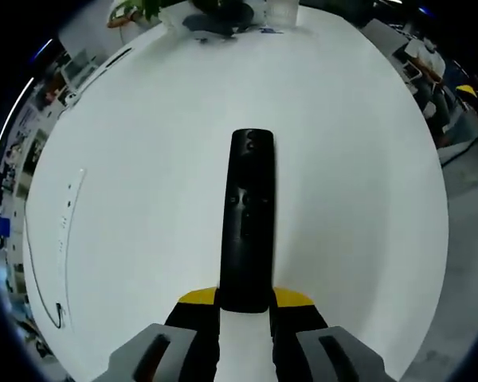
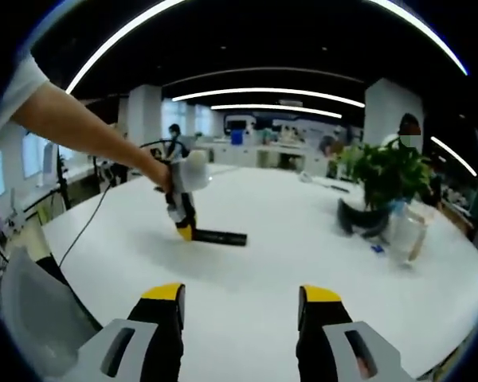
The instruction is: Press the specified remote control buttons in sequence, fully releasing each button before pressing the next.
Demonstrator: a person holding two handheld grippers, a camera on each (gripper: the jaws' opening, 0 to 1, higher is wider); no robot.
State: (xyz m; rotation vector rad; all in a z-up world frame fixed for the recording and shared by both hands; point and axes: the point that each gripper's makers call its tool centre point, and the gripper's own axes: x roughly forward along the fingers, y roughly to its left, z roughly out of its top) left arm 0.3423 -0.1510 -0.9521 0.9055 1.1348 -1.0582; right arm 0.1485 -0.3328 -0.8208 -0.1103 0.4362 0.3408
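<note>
A long black remote control [image 1: 247, 219] lies on the white table [image 1: 143, 159], pointing away from me. My left gripper [image 1: 244, 306] is shut on the remote's near end, its yellow-tipped jaws on either side. In the right gripper view the same remote [image 2: 220, 236] lies far off on the table, with the left gripper [image 2: 183, 227] clamped on its end and a person's arm [image 2: 88, 131] holding that gripper. My right gripper [image 2: 243, 306] hangs above the table with its jaws wide apart and nothing between them.
A potted plant [image 2: 386, 179] in a dark pot and a clear glass jar [image 2: 405, 231] stand at the table's far side. A white cable [image 1: 64, 239] lies along the table's left edge. Office desks and people fill the background.
</note>
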